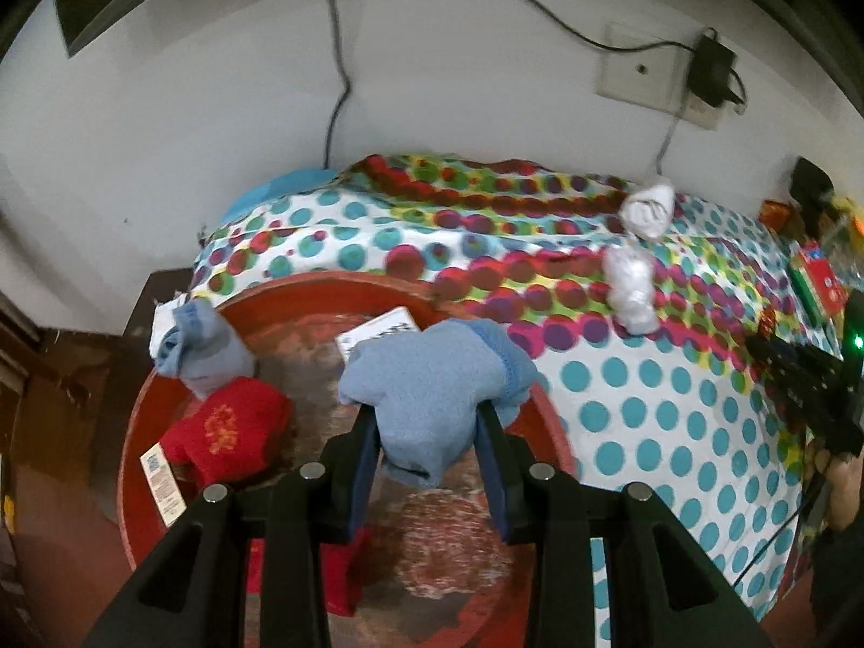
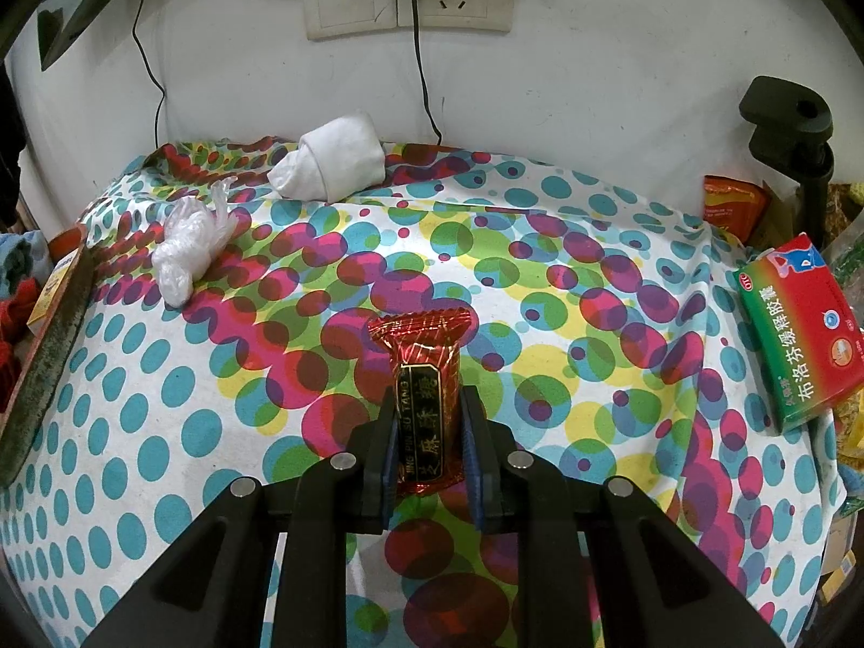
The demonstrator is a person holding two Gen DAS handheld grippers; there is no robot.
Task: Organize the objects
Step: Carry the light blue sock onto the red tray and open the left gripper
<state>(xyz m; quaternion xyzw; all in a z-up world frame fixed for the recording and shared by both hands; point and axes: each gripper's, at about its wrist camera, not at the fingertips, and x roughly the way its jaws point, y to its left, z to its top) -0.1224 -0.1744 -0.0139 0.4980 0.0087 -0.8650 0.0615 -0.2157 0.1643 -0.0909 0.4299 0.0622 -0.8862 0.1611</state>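
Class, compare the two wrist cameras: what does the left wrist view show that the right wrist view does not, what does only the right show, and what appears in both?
Only the left wrist view: the left gripper clamping a blue sock over the red tray, which holds a red sock and another blue sock.

Only the right wrist view: the right gripper shut on a red candy wrapper, and a green medicine box seen clearly.

Both: the spotted cloth, the rolled white sock and the crumpled plastic bag.

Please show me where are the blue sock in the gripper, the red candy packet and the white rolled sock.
blue sock (image 1: 426, 378), left wrist view, its middle.
red candy packet (image 2: 424, 378), right wrist view, its label.
white rolled sock (image 2: 335, 162), right wrist view, its middle.
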